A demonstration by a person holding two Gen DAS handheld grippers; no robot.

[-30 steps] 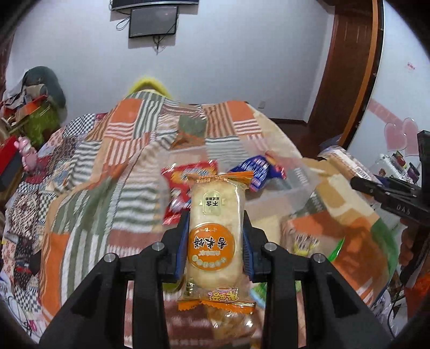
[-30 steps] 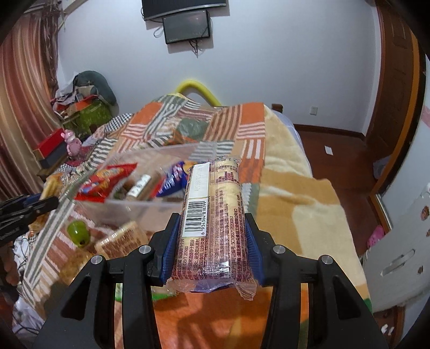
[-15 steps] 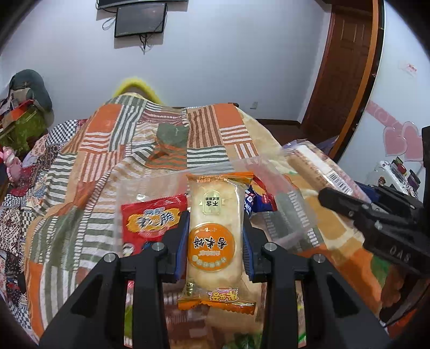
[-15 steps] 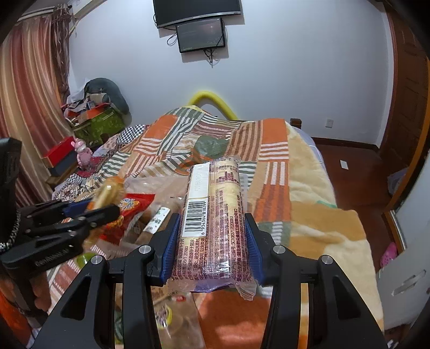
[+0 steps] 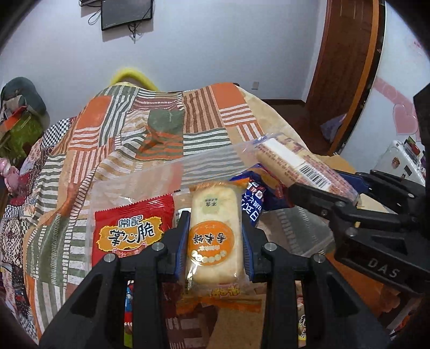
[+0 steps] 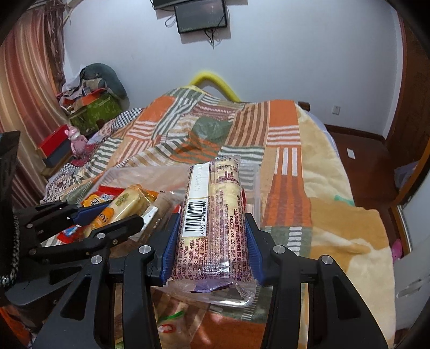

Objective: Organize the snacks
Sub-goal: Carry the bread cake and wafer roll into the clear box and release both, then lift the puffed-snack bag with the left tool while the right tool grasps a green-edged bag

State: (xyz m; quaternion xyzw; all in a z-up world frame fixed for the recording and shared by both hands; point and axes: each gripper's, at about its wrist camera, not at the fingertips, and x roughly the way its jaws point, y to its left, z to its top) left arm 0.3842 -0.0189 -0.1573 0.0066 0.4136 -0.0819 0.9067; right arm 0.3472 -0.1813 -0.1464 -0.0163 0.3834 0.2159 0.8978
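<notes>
Both packets now nearer over the clear bin (image 5: 150, 174) (red bag inside) — left gripper (image 5: 215, 236) jaws pinching rice cracker (image 5: 213, 236), right gripper (image 6: 212, 239) jaws the biscuit pack (image 6: 212, 214).

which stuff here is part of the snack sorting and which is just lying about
Part of the job:
- rice cracker pack in the left hand-held gripper
- barcoded biscuit pack in the right hand-held gripper
- clear plastic bin
- red snack bag
- blue snack bag

Lying about:
- patchwork blanket
- pink toy
- wall monitor
</notes>
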